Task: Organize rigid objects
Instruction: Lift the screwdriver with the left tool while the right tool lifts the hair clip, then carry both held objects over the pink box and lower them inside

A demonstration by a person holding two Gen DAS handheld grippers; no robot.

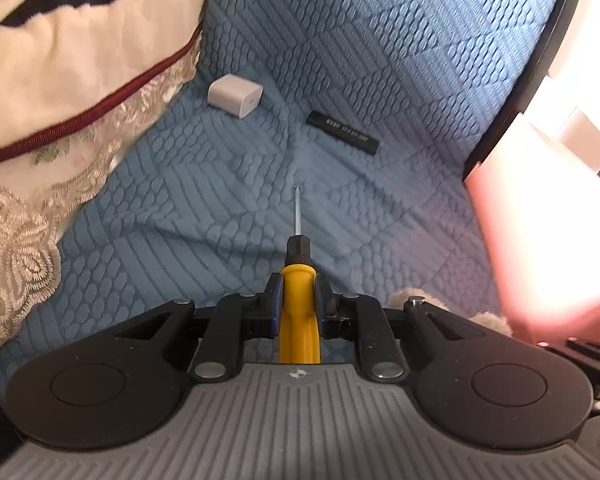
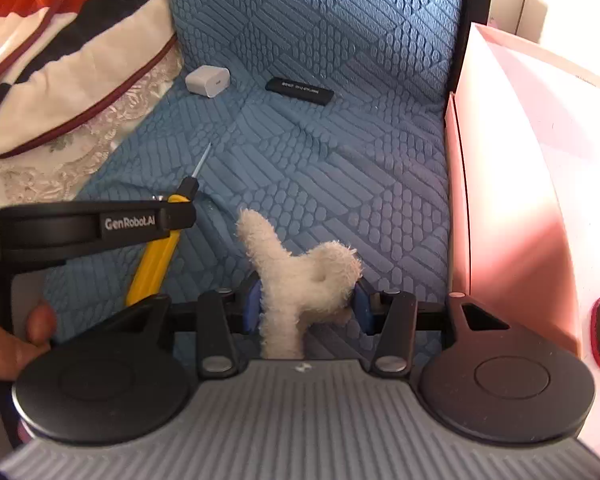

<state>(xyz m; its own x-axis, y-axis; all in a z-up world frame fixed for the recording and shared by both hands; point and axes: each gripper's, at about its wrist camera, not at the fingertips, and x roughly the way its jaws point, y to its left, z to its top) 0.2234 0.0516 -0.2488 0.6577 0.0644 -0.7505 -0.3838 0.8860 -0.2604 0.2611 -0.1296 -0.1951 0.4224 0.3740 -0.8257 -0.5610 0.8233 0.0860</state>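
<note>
- Cushions (image 2: 52, 60) with lace trim filled the far left, lying on the blue quilted cover (image 2: 340, 160) that spread across the whole seat.
- Just beside the cushion's edge, a white charger block (image 1: 235, 95) lay on the cover, and a black stick (image 1: 342, 133) with pale lettering lay near it to the right; both were untouched and well apart from the tools.
- The left gripper (image 1: 298, 304) was clenched on the yellow screwdriver (image 1: 299, 308), handle between the pads, shaft pointing forward and downward towards the cover.
- The grip looked centred on the handle; I judged that lifting it level and keeping the tip off the fabric would avoid snagging the quilting.
- The right gripper (image 2: 306, 304) was grasping a fluffy white toy (image 2: 300, 276) between its blue pads.
- A pink box (image 2: 520, 200) stood at the far right, probably the place for sorted items; carrying the screwdriver there would mean clearing the right gripper's path first.
</note>
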